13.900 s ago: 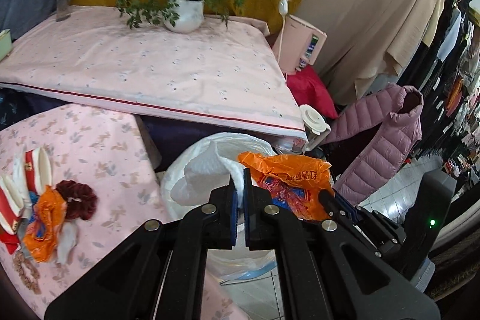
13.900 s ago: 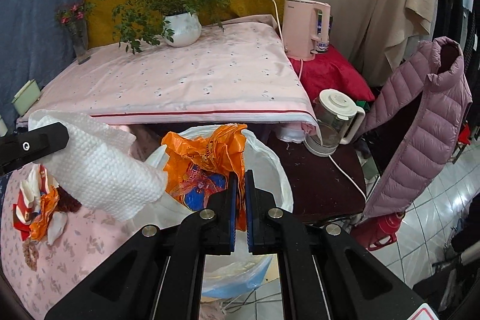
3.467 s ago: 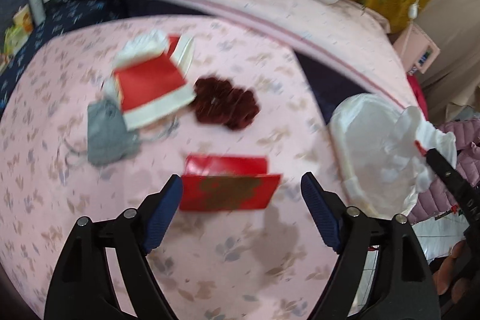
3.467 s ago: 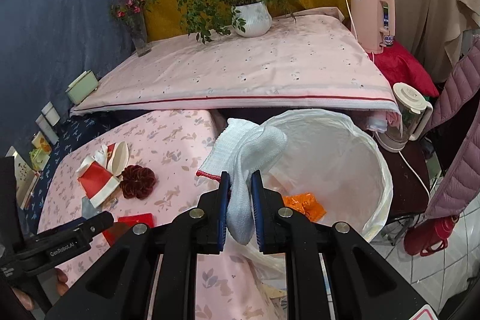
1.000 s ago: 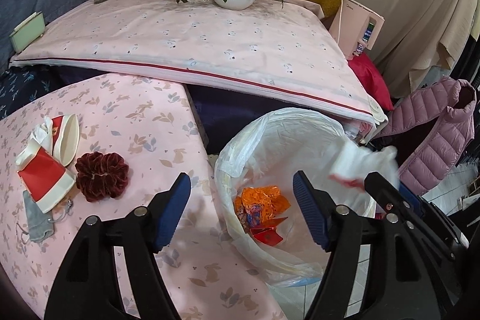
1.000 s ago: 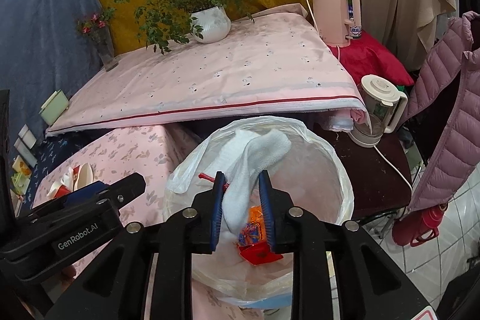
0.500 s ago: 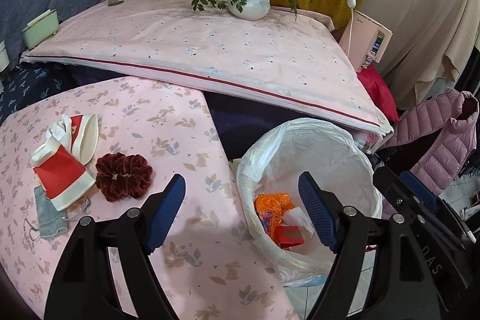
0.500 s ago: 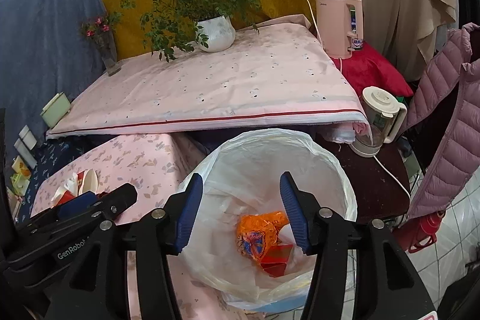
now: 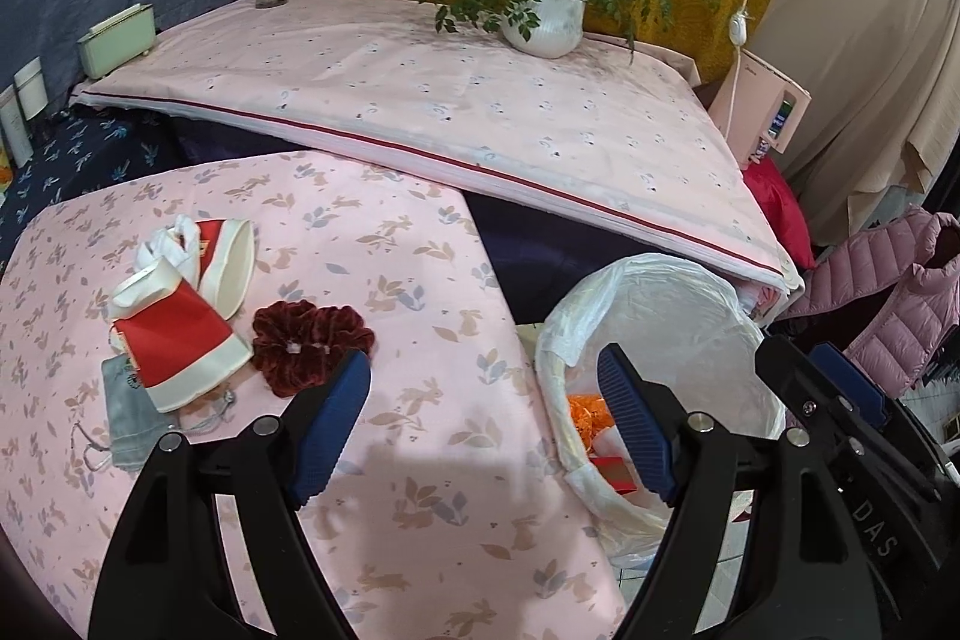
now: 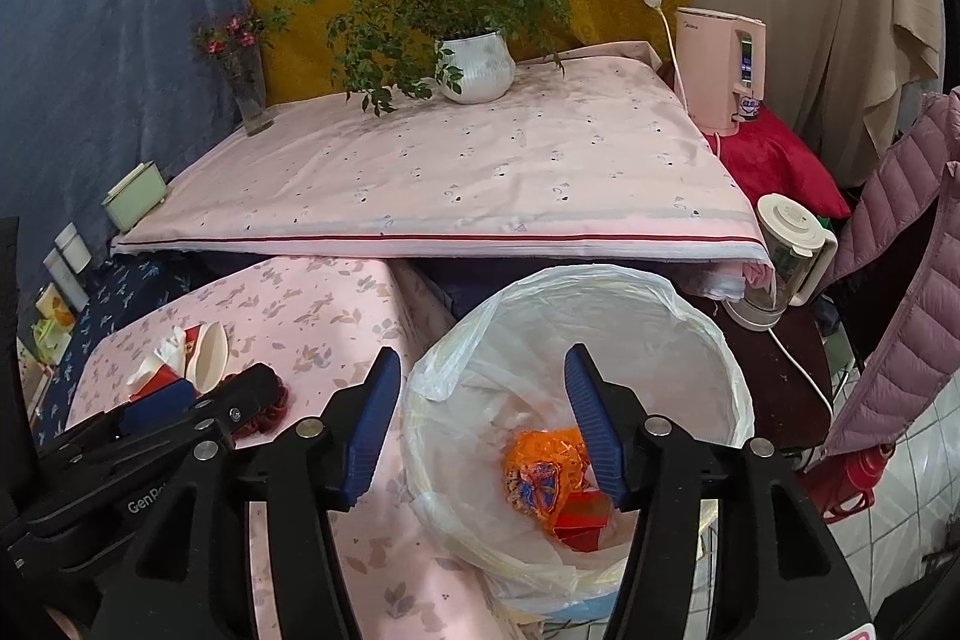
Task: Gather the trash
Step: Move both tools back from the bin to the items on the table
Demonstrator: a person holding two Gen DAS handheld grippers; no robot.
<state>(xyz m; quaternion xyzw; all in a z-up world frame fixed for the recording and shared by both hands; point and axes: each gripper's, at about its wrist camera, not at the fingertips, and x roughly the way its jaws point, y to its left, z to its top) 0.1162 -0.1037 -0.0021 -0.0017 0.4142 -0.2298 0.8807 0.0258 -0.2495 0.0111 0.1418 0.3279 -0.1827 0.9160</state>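
Dropped now, the white cloth is gone from the right gripper [image 10: 483,415], whose jaws have just been opening and stand empty over the bin [image 10: 729,358]; left gripper [image 9: 483,412] gapes empty; red cups [image 9: 180,340] and scrunchie [image 9: 309,346] remain.

The bin [image 10: 576,316] mouth is wide open. Cups [image 9: 180,340] and a scrunchie [image 9: 309,346] crowd the table's [image 9: 420,460] left; its near side is bare.

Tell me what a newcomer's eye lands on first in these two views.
First the white-lined trash bin beside the floral table, with an orange wrapper and red packet at its bottom. Next the red-and-white paper cups and dark red scrunchie on the table's left. Both the left gripper and right gripper stand open and empty.
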